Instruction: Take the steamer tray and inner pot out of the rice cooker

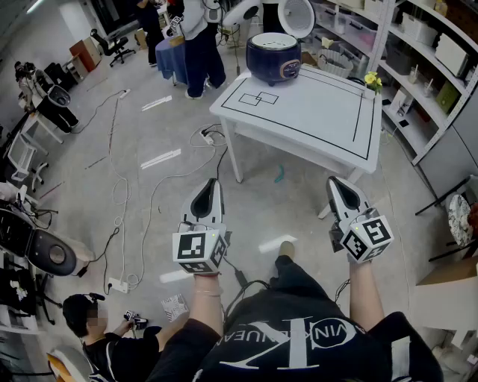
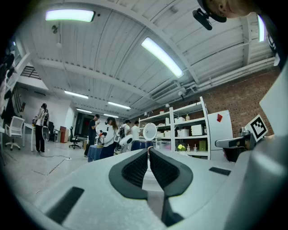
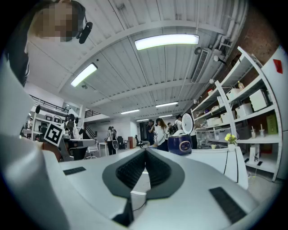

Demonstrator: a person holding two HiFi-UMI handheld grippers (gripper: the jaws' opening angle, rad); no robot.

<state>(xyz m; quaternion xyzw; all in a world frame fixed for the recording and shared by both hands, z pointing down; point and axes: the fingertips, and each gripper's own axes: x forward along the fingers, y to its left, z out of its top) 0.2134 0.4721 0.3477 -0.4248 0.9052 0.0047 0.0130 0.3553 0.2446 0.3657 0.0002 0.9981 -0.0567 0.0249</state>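
A dark blue rice cooker (image 1: 273,57) with its white lid (image 1: 296,16) raised stands at the far edge of a white table (image 1: 314,112). It also shows small in the right gripper view (image 3: 180,144) and behind the jaws in the left gripper view (image 2: 140,144). Its inside, with tray and pot, is hidden from here. My left gripper (image 1: 206,195) and right gripper (image 1: 337,188) are held over the floor, well short of the table. Both are shut and empty, pointing level toward the table.
Shelving (image 1: 418,67) with boxes runs along the table's right side. People (image 1: 196,37) stand beyond the table's far left. Cables (image 1: 119,186) trail over the floor to the left. A person (image 1: 93,321) crouches at the lower left. A cardboard box (image 1: 448,298) sits at the right.
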